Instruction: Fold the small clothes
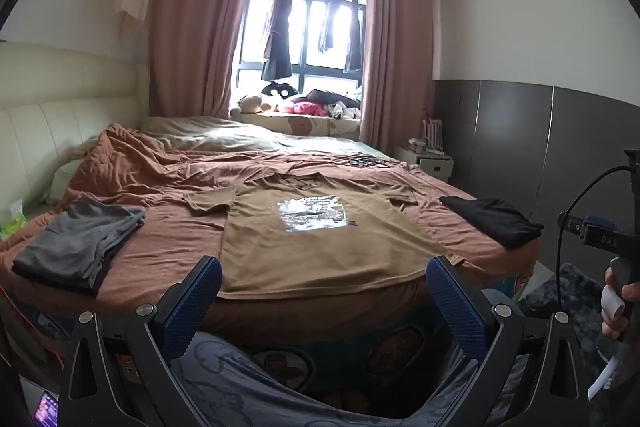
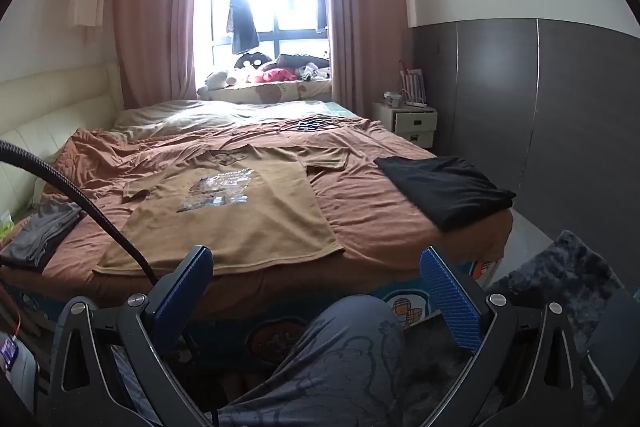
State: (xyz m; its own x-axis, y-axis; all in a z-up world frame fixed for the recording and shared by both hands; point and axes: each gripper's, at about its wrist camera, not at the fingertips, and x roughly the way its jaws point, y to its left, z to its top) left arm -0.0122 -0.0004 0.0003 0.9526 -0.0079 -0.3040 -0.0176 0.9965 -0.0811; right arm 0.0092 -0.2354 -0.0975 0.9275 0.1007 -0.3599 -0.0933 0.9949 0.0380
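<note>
Both grippers wide apart, empty: left gripper (image 1: 324,301), right gripper (image 2: 316,291), just short of the bed edge. Brown T-shirt (image 1: 320,231) flat on the bed (image 1: 168,239), print up. Best to pinch both hem corners evenly, lift together, fold straight toward the collar.

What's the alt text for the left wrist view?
A brown T-shirt lies spread flat on a rust-coloured bed, beyond the open, empty left tool. Folded grey clothes lie left of it, folded black clothes right.
</note>
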